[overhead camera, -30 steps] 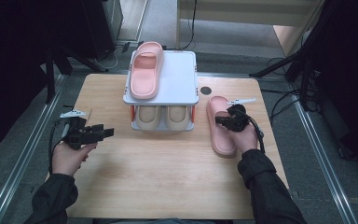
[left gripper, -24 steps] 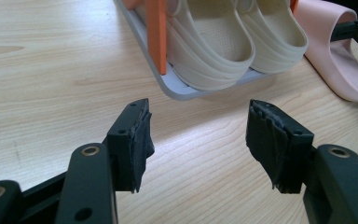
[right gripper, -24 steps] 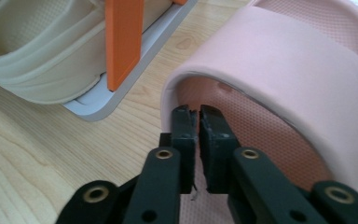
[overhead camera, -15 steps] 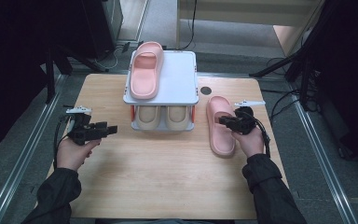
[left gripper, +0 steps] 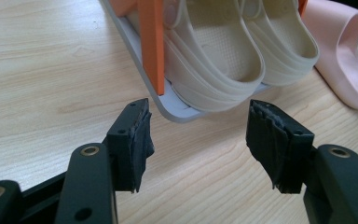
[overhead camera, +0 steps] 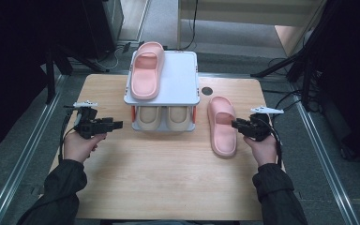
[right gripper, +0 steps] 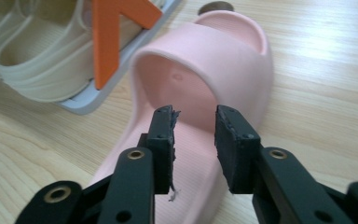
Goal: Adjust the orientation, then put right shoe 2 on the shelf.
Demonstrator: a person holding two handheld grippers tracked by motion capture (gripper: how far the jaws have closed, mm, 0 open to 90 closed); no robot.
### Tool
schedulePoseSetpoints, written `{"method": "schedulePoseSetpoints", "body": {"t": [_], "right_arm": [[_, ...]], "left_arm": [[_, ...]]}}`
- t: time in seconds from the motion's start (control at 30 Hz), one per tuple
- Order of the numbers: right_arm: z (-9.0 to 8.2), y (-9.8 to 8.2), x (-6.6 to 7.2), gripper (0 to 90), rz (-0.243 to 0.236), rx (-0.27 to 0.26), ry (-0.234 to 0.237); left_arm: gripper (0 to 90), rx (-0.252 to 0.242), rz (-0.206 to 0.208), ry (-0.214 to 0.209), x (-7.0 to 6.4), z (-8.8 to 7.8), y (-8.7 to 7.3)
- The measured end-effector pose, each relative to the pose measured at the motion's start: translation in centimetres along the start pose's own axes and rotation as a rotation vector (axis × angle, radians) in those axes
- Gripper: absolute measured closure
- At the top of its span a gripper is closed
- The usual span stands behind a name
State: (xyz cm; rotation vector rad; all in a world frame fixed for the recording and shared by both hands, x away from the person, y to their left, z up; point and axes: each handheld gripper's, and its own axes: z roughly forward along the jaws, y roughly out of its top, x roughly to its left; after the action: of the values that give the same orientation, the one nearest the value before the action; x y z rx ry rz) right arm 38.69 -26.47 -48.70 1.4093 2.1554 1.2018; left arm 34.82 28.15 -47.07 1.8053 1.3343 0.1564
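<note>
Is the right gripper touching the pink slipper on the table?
Apart. In the right gripper view, the right gripper has just been opening; its fingers hover above the pink slipper with nothing between them.

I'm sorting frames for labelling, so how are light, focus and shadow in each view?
High view: table evenly lit, dark surroundings, soft overall. Left gripper view: beige slippers sharp, faint shadow under the rack. Right gripper view: pink slipper slightly soft, right gripper crisp, no glare.
</note>
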Motion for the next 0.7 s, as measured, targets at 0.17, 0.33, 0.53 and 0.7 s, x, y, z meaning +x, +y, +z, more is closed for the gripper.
{"method": "schedulePoseSetpoints", "body": {"t": [0.17, 0.33, 0.53, 0.7], "right_arm": [[0.3, -0.6, -0.8, 58.2, 0.034, 0.029, -0.029], [1.1, -0.6, -1.3, 56.9, 0.06, 0.024, -0.04], [2.4, -0.2, -1.7, 56.4, 0.084, 0.02, -0.058], [3.3, 0.2, -1.5, 56.2, 0.093, 0.012, -0.08]], "left_arm": [[40.3, -0.031, -0.026, -0.024, 0.1, 0.1, 0.1], [40.4, -0.015, -0.013, -0.005, 0.1, 0.0, 0.1], [40.3, 0.009, 0.008, 0.014, 0.0, -0.2, -0.3], [40.2, 0.006, -0.001, 0.024, 0.1, -0.6, -0.9]]}}
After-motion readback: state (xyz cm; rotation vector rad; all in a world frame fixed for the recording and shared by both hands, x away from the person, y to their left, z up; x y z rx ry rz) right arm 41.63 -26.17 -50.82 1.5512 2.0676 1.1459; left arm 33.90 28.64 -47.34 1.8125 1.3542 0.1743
